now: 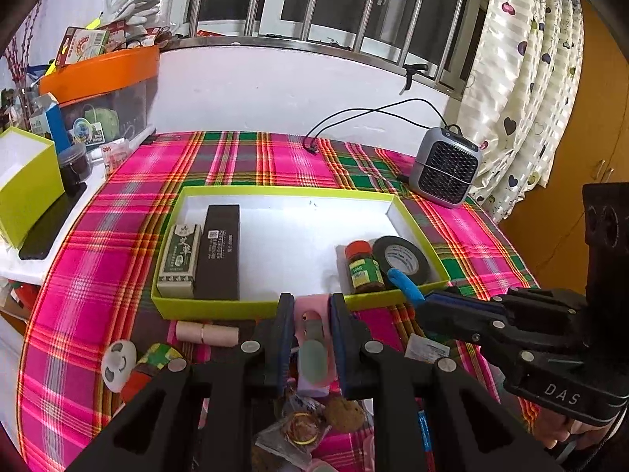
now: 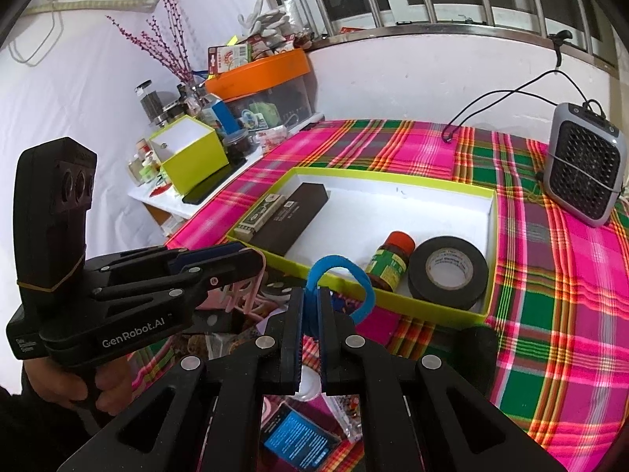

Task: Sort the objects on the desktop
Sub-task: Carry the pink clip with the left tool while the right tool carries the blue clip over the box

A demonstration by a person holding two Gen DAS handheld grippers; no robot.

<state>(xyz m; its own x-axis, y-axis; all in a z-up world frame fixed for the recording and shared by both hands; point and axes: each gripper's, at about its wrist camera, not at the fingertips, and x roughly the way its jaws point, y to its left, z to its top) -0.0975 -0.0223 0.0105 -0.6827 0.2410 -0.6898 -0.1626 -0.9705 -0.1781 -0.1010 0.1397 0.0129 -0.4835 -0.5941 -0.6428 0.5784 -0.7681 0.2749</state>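
A shallow lime-green tray (image 1: pixel 212 308) (image 2: pixel 444 308) lies on the plaid cloth. It holds a green carton (image 1: pixel 179 261), a dark brown box (image 1: pixel 218 251), a red-lidded jar (image 1: pixel 363 269) (image 2: pixel 389 263) and a black tape roll (image 1: pixel 405 259) (image 2: pixel 448 271). My left gripper (image 1: pixel 311 303) (image 2: pixel 251 259) is shut on a pink plastic piece (image 1: pixel 310 326) (image 2: pixel 243 291) just before the tray's near wall. To its right, my right gripper (image 2: pixel 309 295) (image 1: pixel 428 299) is shut on a blue looped band (image 2: pixel 338 271) (image 1: pixel 405 283) over the tray's near edge by the jar.
Loose items lie under the grippers: a pink roll (image 1: pixel 206 332), a white round piece (image 1: pixel 118 364), snack packets (image 1: pixel 298 428), a blue card (image 2: pixel 298 440). A small grey fan (image 1: pixel 444 165) stands at the back right. A lime cube box (image 1: pixel 23 181) and an orange-lidded bin (image 1: pixel 102 67) crowd the left side table.
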